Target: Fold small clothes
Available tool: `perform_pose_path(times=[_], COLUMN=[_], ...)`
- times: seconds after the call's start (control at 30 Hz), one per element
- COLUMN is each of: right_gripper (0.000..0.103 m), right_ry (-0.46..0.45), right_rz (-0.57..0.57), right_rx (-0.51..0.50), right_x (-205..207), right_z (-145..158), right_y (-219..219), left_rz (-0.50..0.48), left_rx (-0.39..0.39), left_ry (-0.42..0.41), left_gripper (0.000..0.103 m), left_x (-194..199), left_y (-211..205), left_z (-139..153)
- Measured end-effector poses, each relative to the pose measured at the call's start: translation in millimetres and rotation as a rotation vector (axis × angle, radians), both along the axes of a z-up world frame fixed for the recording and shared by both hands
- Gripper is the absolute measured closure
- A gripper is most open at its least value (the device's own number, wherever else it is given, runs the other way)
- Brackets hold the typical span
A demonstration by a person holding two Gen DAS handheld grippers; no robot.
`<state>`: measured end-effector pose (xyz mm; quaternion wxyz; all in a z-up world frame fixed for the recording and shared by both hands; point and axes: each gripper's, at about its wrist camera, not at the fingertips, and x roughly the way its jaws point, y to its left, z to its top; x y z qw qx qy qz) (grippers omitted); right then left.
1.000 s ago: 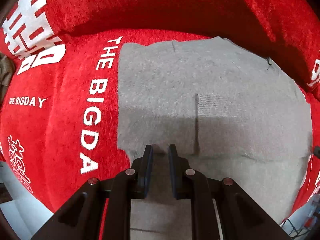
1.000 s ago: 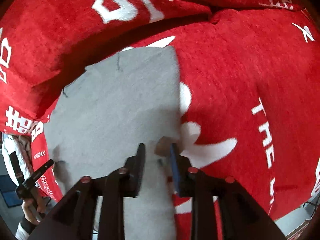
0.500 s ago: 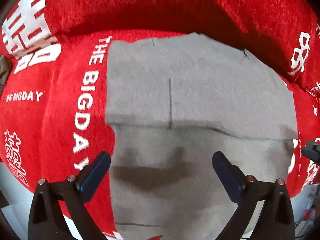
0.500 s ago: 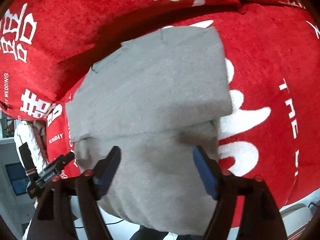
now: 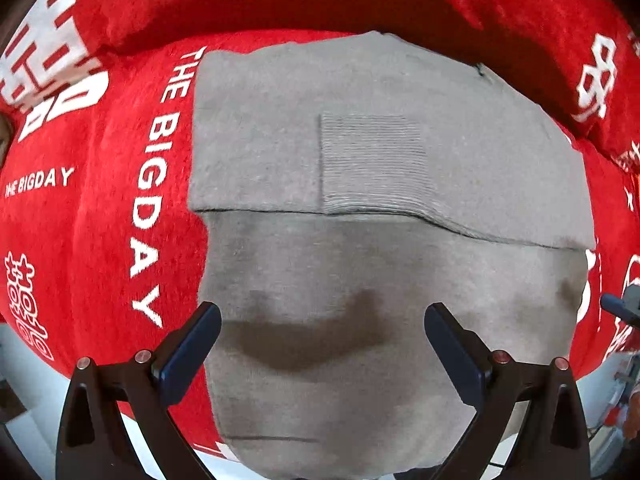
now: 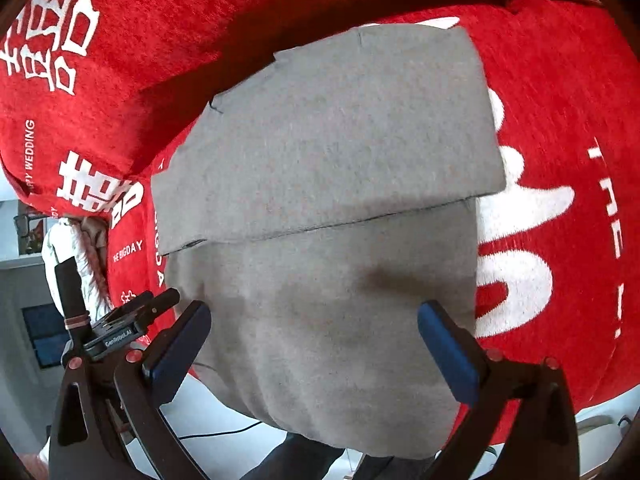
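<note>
Left gripper (image 5: 322, 346) and right gripper (image 6: 314, 344) both spread wide, holding nothing.

Red plush sofa cover (image 5: 100, 216) with white lettering — a folded grey garment (image 5: 360, 152) lies directly on it

Red plush cover (image 5: 100, 240) printed with white lettering "THE BIGDAY" (image 5: 146, 216) and white characters spreads over the whole surface, a matching red cushion (image 6: 160, 32) banked behind, pale floor (image 6: 224, 412) visible beyond the near edge.
</note>
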<state>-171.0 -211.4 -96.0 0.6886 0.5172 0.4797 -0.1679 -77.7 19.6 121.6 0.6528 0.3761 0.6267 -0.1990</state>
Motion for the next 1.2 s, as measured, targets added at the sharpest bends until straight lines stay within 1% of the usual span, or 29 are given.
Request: perform_pose_path(times=[0.07, 0.17, 0.23, 0.33, 0.43, 0.5, 0.63, 0.83, 0.9, 1.0, 1.07, 1.2], right_gripper=[0.0, 0.0, 0.0, 0.0, 0.0, 0.0, 0.0, 0.0, 0.0, 0.0, 0.0, 0.0], right_ry=[-0.014, -0.062, -0.073, -0.07, -0.059, -0.082, -0.109, -0.126, -0.122, -0.114, -0.107, -0.105], right_rz=[-0.037, -0.115, -0.15, -0.169, -0.176, -0.178, -0.135, -0.042, -0.026, -0.006, 0.015, 0.053], right_rx=[0.01, 0.009, 0.013, 0.048, 0.065, 0.107, 0.178, 0.215, 0.222, 0.238, 0.239, 0.247], right_x=[-5, -17, -23, -31, -37, -40, -39, -38, -41, -46, -50, -60], right_z=[-2, -2, -1, -3, -5, -7, -12, -15, -18, -25, -28, -33], right_y=[-2, -8, -12, -21, -27, -30, -32, -31, -29, -21, -13, 11], left_rz=[-0.006, -0.006, -0.017, -0.033, -0.061, -0.073, -0.066, 0.031, 0.063, 0.075, 0.078, 0.119], left_rx=[0.011, 0.023, 0.032, 0.04, 0.066, 0.069, 0.083, 0.08, 0.074, 0.083, 0.085, 0.089], left_ry=[-0.001, -0.003, -0.008, -0.017, -0.054, -0.066, -0.105, -0.071, -0.061, -0.056, -0.053, -0.026], left_gripper=[0.001, 0.001, 0.001, 0.001, 0.001, 0.001, 0.001, 0.001, 0.001, 0.001, 0.001, 0.001], left_x=[-3, -5, -7, -10, -19, -24, -33, -46, -52, -62, -67, -74], left_y=[-3, -6, -9, -14, -20, -25, -26, -8, 3, 20, 34, 72], left_z=[-2, -3, -4, -4, -2, 2, 9, 7, 6, 5, 8, 12])
